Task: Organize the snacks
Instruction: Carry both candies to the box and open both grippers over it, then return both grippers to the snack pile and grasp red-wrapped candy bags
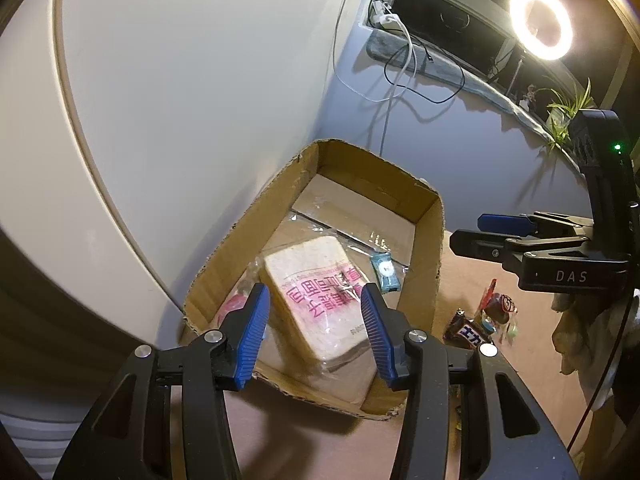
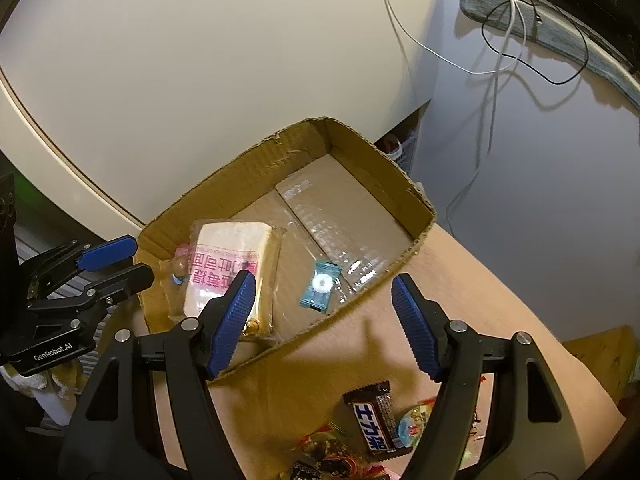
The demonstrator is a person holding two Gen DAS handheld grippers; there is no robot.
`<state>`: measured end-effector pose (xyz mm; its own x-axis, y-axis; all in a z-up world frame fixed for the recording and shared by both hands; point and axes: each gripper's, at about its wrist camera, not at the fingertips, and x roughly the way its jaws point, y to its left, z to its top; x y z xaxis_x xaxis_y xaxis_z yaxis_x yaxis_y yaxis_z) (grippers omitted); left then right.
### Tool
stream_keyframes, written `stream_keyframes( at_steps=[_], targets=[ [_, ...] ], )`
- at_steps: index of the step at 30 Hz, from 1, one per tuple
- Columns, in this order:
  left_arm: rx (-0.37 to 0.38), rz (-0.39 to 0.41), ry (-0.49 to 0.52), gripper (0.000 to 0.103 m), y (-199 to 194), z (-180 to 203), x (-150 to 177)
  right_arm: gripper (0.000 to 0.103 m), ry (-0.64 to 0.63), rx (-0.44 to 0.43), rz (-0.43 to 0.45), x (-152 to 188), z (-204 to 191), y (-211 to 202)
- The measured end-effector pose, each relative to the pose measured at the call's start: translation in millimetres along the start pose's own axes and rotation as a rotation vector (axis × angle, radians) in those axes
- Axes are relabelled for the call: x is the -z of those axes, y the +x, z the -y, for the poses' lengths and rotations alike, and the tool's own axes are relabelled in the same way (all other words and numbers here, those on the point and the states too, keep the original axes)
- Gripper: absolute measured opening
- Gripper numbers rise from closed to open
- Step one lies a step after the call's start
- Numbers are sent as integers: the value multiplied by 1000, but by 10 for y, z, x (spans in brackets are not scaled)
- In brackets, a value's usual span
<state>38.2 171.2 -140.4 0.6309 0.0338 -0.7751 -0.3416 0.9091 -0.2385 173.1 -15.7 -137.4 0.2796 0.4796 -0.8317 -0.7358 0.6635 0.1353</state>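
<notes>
An open cardboard box [image 1: 434, 248] [image 2: 372, 160] stands on the table. In it lies a clear-wrapped slice of bread with pink print [image 1: 316, 280] [image 2: 232, 252], resting on a pink-wrapped item [image 1: 232, 306] [image 2: 182, 252]. A small blue candy [image 1: 385, 272] [image 2: 321, 286] lies beside the bread. My left gripper [image 1: 315, 294] [image 2: 138, 260] hangs open above the bread, its pads clear of it. My right gripper [image 2: 324, 280] [image 1: 470, 232] hangs open above the candy and the box's near wall, empty. A dark chocolate bar [image 1: 466, 330] [image 2: 374, 420] and other wrapped snacks [image 1: 496, 312] [image 2: 328, 452] lie on the table outside the box.
A large white rounded appliance [image 1: 180, 100] rises right behind the box. Cables [image 1: 400, 72] hang down the wall from a sill bearing a ring light [image 1: 540, 22] and a plant [image 1: 568, 108]. A bare stretch of the pinkish tabletop [image 2: 480, 280] lies right of the box.
</notes>
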Motion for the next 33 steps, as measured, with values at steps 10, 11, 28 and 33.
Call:
stream_keyframes(
  at_steps=[10,11,28,33],
  targets=[
    [40,-4,20,46,-42,179,40,73,40,34,-4,227,261,-220],
    [47,-5,22,46,-46,210,51,73,46,41,-6,266,298,-246],
    [178,-102,96,53,25,812,407,74,201,133,-84,1187,951,-464],
    [209,-158,162,56,150,1098,552,74,197,161,-108,1287,1047,-402]
  ],
)
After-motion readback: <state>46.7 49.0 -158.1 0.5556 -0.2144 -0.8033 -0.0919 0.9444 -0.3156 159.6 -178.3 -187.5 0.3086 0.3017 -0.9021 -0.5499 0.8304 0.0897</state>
